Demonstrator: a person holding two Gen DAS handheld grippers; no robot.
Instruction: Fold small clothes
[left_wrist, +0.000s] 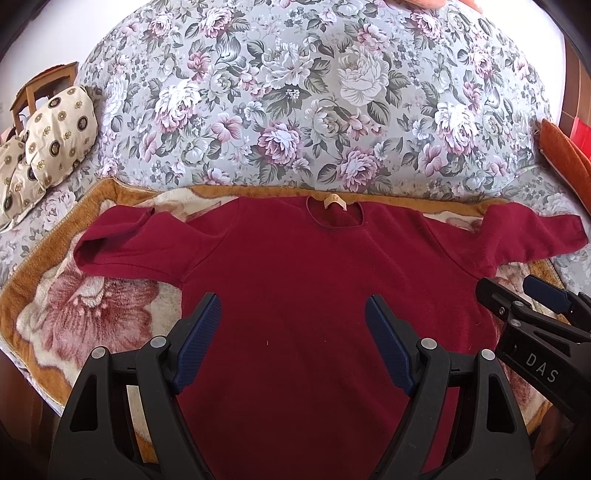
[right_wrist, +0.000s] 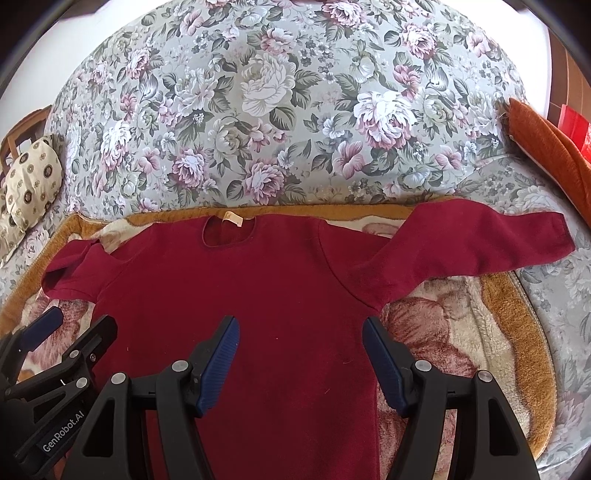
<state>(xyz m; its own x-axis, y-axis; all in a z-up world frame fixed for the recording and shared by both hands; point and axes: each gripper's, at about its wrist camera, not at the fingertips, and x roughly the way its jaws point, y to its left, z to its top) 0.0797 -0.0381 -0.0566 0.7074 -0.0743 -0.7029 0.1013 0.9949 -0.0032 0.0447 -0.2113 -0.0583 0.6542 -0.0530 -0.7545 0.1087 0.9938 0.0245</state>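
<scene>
A small dark red long-sleeved top (left_wrist: 295, 266) lies flat on a floral blanket, neck and cream label (left_wrist: 334, 201) at the far side, both sleeves spread out. It also shows in the right wrist view (right_wrist: 236, 288). My left gripper (left_wrist: 293, 314) is open and empty, hovering over the top's lower body. My right gripper (right_wrist: 301, 336) is open and empty, over the top's right side near the armpit. Each gripper shows in the other's view: the right one (left_wrist: 517, 295) at the right edge, the left one (right_wrist: 79, 325) at the lower left.
The orange-bordered blanket (left_wrist: 74, 314) lies on a sofa with grey floral upholstery (left_wrist: 295, 92). Cream patterned cushions (left_wrist: 55, 140) sit at the left, an orange cushion (right_wrist: 546, 147) at the right. A wooden chair (left_wrist: 44, 85) stands far left.
</scene>
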